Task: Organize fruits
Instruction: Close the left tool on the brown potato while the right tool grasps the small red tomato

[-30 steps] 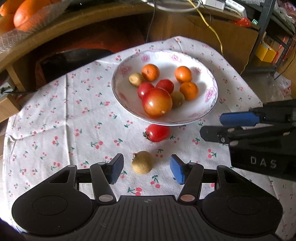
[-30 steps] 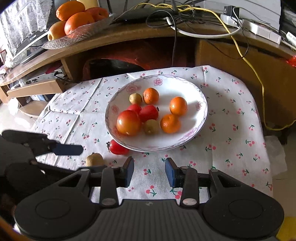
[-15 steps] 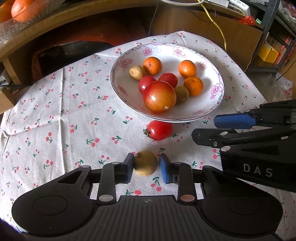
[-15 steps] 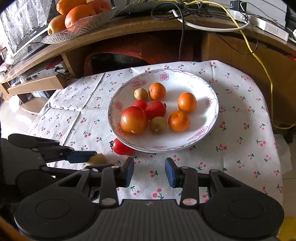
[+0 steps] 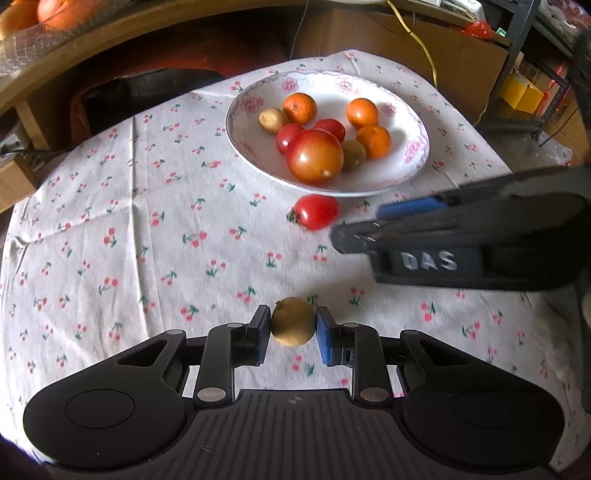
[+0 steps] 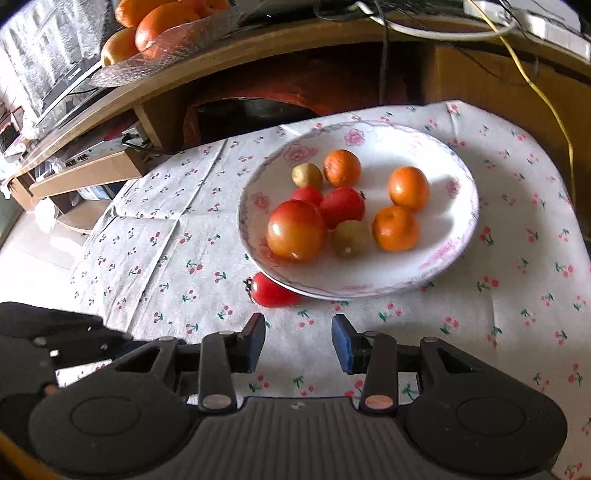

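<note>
My left gripper [image 5: 292, 328] is shut on a small brown-yellow fruit [image 5: 293, 322], held just above the cherry-print cloth. A white flowered plate [image 5: 413, 122] farther ahead holds a big red-orange apple [image 5: 314, 157], oranges, small red tomatoes and two more brown fruits. One red tomato [image 5: 317, 212] lies on the cloth against the plate's near rim. In the right wrist view my right gripper [image 6: 298, 341] stands open over the cloth, with the tomato [image 6: 271, 291] just ahead and the plate [image 6: 458, 225] beyond. The right gripper's body [image 5: 461, 243] crosses the left wrist view at the right.
A curved wooden shelf [image 6: 184, 74] behind the table carries a glass dish of oranges [image 6: 162, 22]. Cables [image 6: 528, 70] hang at the back right. The cloth-covered table [image 5: 110, 221] drops off at its left and right edges.
My left gripper closed on the small brown fruit and lifted it off the cloth. The right gripper moved forward and left toward the tomato, still open.
</note>
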`<state>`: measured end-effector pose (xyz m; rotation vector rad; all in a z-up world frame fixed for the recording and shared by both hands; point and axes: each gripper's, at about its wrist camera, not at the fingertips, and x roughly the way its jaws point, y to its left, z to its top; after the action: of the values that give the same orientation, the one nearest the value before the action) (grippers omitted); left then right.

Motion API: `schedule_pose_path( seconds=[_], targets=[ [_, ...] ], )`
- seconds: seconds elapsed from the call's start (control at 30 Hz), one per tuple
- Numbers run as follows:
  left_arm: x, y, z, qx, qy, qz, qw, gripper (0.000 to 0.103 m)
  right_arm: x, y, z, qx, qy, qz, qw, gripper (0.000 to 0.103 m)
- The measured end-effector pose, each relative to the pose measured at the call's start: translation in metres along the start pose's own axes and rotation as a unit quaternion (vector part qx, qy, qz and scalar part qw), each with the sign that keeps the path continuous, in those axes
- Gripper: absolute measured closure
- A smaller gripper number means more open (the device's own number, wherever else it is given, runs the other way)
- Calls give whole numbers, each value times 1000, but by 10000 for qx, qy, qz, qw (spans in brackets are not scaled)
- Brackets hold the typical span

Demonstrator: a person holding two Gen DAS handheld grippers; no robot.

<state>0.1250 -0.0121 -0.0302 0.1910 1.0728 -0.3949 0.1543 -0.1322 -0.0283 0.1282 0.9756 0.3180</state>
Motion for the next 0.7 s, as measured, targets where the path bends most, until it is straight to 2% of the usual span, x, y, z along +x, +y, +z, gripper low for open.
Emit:
schedule_pose_path(
  seconds=[0.1,0.23,0.47,0.5,0.53,0.7],
  targets=[
    [-3,2,-4,-11,29,-16,10000,69,5,11,0,-110,-82,-62,9999,61],
    [-7,5,-5,-43,-1,-50,10000,68,15,19,-1,111,-242,-243,9993,58],
    [-7,8,-7,-77,55,-55,9999,68,24,35,4,117,-412,-462,9980,56],
    [-7,9,-8,-77,50,-50,9999,68,25,37,3,75,-422,-516,9977,60],
    [-8,9,-8,-75,50,-46,9999,68,25,38,2,20,-433,-587,9973,67],
    [-7,7,-7,-41,61,-29,10000,67,15,34,-2,-59,-343,-490,9982,68]
  ],
)
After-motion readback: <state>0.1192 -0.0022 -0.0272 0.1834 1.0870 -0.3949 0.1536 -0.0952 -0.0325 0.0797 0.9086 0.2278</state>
